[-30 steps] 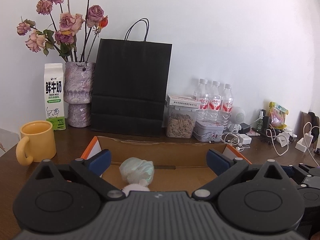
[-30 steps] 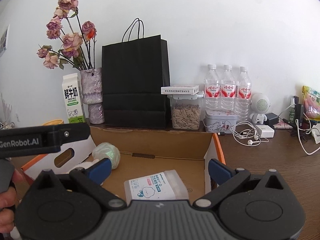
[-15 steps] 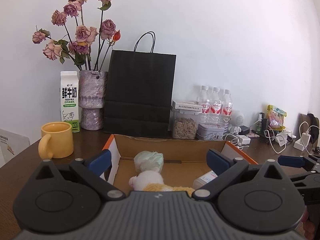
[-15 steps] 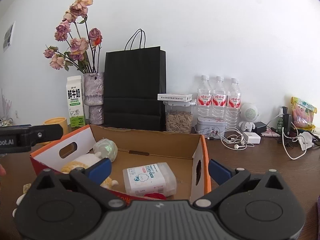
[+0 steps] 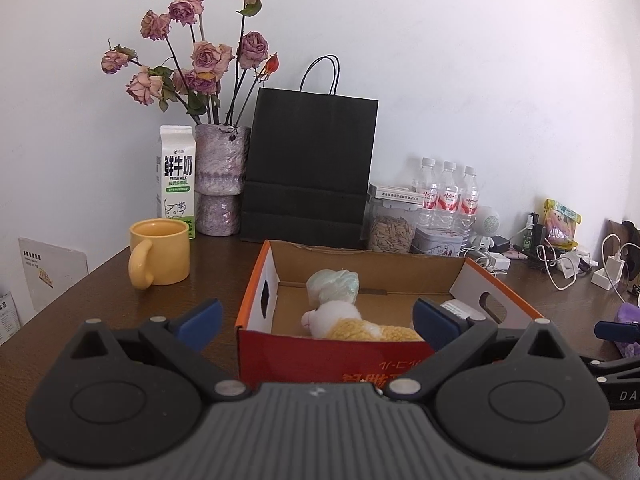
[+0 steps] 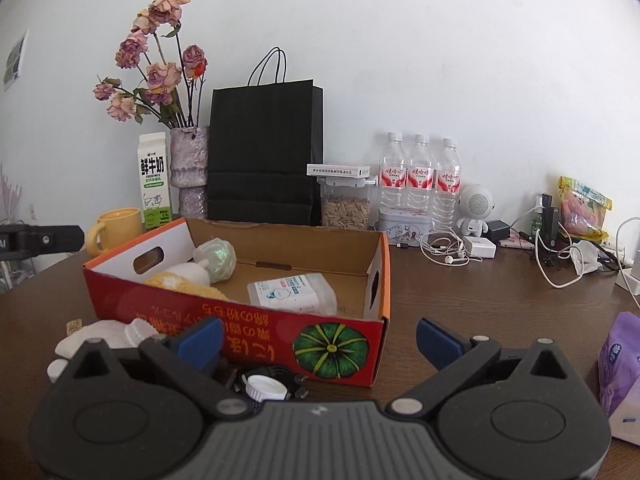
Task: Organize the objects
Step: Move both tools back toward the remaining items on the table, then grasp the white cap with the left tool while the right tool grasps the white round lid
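An open red and orange cardboard box (image 5: 256,304) (image 6: 240,320) stands on the brown table. It holds a pale green wrapped ball (image 5: 333,285) (image 6: 216,260), a white and yellow plush toy (image 5: 352,322) (image 6: 184,278) and a clear pack of wipes (image 6: 292,294). My left gripper (image 5: 316,320) is open and empty, in front of the box. My right gripper (image 6: 318,336) is open and empty, before the box's front wall. Small items lie by it: a white cap (image 6: 262,386) and a white bottle (image 6: 112,332). A purple tissue pack (image 6: 618,368) lies at the right.
A yellow mug (image 5: 160,252), milk carton (image 5: 176,180), vase of dried roses (image 5: 220,184) and black paper bag (image 5: 308,168) stand at the back. Seed jar (image 6: 346,204), three water bottles (image 6: 420,176), tin, small speaker (image 6: 474,204), cables and chargers crowd the back right.
Both grippers have drawn back and risen from over the box, so its whole outline and front wall now show. The loose items before the box have come into the right view.
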